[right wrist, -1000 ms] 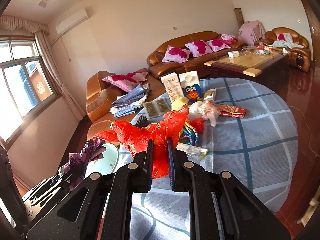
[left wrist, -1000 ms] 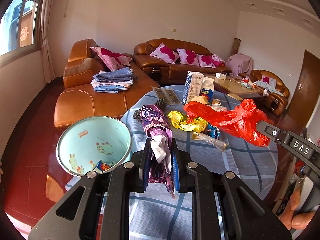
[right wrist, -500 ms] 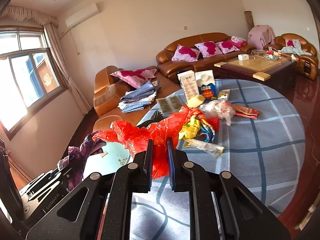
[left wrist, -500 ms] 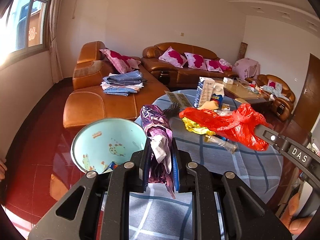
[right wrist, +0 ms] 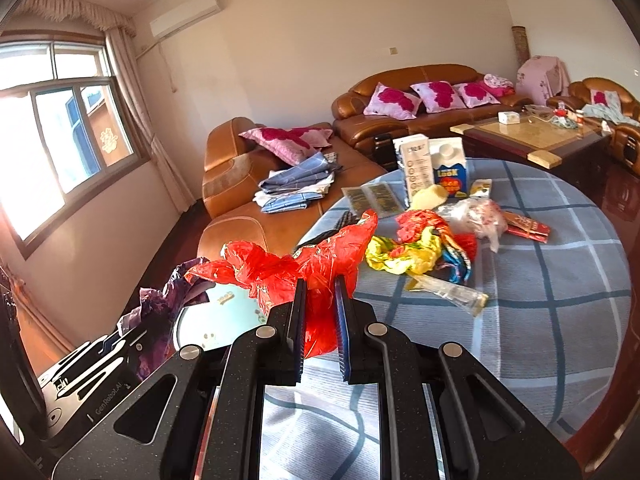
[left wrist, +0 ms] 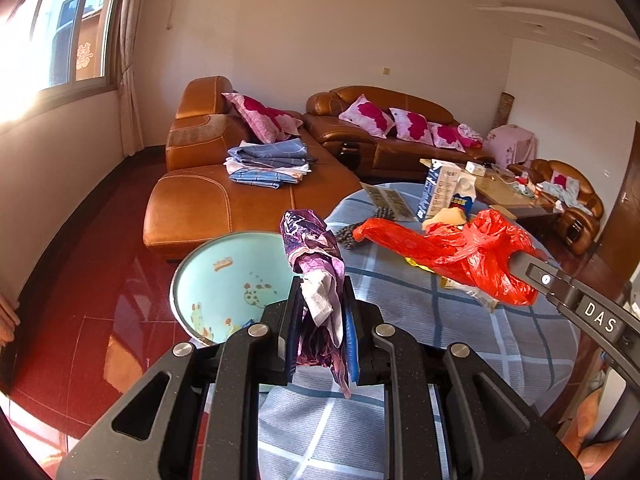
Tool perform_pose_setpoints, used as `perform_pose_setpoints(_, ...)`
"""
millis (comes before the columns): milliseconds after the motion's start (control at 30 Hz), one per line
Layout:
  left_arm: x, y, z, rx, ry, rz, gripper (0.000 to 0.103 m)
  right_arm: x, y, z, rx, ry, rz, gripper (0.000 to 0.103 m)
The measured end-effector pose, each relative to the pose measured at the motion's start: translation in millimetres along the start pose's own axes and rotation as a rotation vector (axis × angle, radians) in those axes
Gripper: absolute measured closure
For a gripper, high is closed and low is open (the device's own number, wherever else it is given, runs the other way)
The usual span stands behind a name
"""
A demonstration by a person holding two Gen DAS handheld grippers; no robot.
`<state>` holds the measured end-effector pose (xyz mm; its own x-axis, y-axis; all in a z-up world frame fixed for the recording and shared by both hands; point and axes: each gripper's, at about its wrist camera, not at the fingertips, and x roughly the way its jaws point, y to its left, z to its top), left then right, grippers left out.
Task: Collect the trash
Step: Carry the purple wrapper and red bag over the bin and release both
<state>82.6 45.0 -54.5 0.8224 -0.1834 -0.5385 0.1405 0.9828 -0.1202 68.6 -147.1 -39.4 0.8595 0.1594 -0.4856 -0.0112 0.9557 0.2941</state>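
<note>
My left gripper (left wrist: 322, 292) is shut on a crumpled purple wrapper (left wrist: 314, 252), held above the table edge beside a light blue bin (left wrist: 224, 280) on the floor. My right gripper (right wrist: 320, 292) is shut on a red plastic bag (right wrist: 304, 264), held above the table's left edge; the bag also shows in the left wrist view (left wrist: 460, 252). The bin shows in the right wrist view (right wrist: 216, 320), below and left of the bag. More trash lies on the table: a yellow wrapper (right wrist: 400, 252), a clear wrapper (right wrist: 452, 292), a clear bag (right wrist: 476, 216).
The round table has a blue checked cloth (right wrist: 540, 280). Two cartons (right wrist: 436, 168) stand at its far side, a red packet (right wrist: 524, 226) lies to the right. A brown leather sofa (left wrist: 224, 196) with folded cloths stands behind the bin. A coffee table (right wrist: 532, 136) stands farther back.
Both grippers have moved left toward the bin, each still holding its trash. The bin and sofa now sit nearer the middle of both views.
</note>
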Motion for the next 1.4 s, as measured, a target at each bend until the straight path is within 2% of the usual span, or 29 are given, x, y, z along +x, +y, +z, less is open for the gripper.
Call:
perform_pose_setpoints(567,11.1,53.8,6.9,-0.091,0.005,0.094,0.085,39.5,49.0,5.9,-0.074,0.034,0.055,0.089)
perform_pose_setpoints(1400,104.0,103.7,-3.5,-0.166,0.171,0.166,0.085,157.4,83.7,-14.2,-0.154,0.22,0.053,0.089)
